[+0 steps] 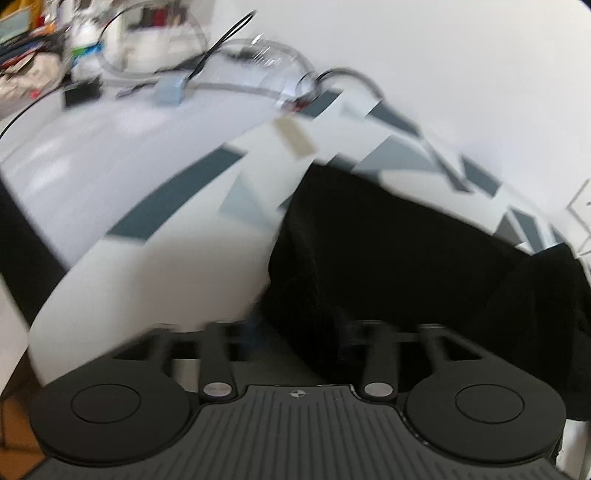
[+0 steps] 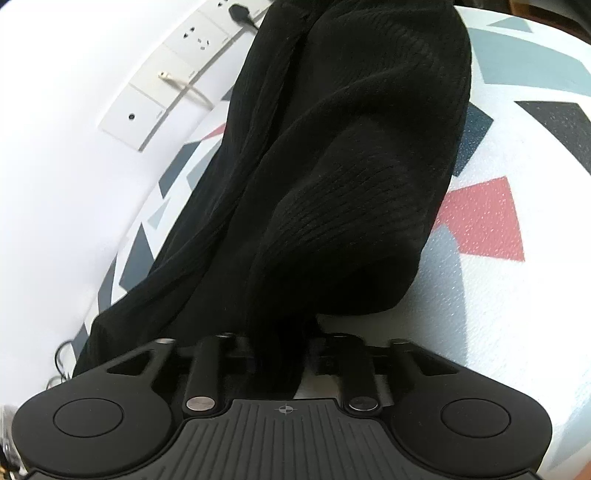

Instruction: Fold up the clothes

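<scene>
A black ribbed cloth [image 2: 332,166] is seen on a white cover [image 2: 491,314] patterned with grey, dark blue and red shapes.

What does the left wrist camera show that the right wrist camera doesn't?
Only the left wrist view shows the cluttered far end of the table, with cables and a small grey box. Only the right wrist view shows the wall sockets and a red patch on the cloth. Both show the black garment on the patterned tablecloth.
</scene>
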The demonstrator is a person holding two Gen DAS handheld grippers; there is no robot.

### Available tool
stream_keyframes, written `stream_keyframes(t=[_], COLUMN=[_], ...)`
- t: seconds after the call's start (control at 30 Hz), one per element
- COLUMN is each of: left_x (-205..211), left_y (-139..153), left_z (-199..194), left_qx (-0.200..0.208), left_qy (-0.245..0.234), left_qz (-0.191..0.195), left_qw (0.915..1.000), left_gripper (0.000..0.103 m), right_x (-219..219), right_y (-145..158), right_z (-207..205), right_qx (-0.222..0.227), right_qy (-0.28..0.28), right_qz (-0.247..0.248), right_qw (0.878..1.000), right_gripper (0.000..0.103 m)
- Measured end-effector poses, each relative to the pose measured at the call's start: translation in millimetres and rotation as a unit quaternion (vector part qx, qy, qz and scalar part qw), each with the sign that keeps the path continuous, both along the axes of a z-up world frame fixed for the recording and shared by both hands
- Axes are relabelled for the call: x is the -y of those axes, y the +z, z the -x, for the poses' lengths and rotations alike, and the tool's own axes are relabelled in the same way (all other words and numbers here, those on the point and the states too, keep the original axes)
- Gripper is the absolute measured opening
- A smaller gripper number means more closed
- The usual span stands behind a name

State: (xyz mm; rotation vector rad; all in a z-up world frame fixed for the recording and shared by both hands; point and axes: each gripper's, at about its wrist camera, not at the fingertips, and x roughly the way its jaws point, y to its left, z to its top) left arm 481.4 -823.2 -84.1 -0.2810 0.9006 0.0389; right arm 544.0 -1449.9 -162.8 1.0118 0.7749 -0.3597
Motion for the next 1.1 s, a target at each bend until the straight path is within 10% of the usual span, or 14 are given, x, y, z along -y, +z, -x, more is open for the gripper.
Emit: stream_keyframes(t=[0.1,0.27,0.33,0.47,1.1], left_x=[0.8,17.3,27.1,46.8,39.9], left_y=[11.6,27.8,29.8,36.0,44.1], left_z=[13.4,35.2,41.4,55.8,98.1], left_qx=[0.012,0.016,0.008,0.019,0.027], left_qy=[0.015,0.016,0.01,-0.014,-0.055], left_qz=[-0.002,-0.035,-0.039,-0.05,-0.036], left_qw=[0.9998,0.9991,0.9992,0.9985,0.9975], left_gripper=[0.076,0.091,0.092,0.095,0.1], right_x=[9.3,15.2,12.8,3.8,-28.9], right_y=[12.4,37.0,43.5,52.7,82.2], right_z=[5.0,15.0,19.1,24.6,21.6], right_qx=[-0.005,-0.012,-0.018,-0.013,0.019], right_qy=[0.01,0.048,0.056,0.088,0.152], right_qz=[-0.005,0.048,0.076,0.142,0.156], right_qw=[1.0,0.998,0.995,0.986,0.976], right_gripper=[0.068,0.079,0.102,0.102,0.102])
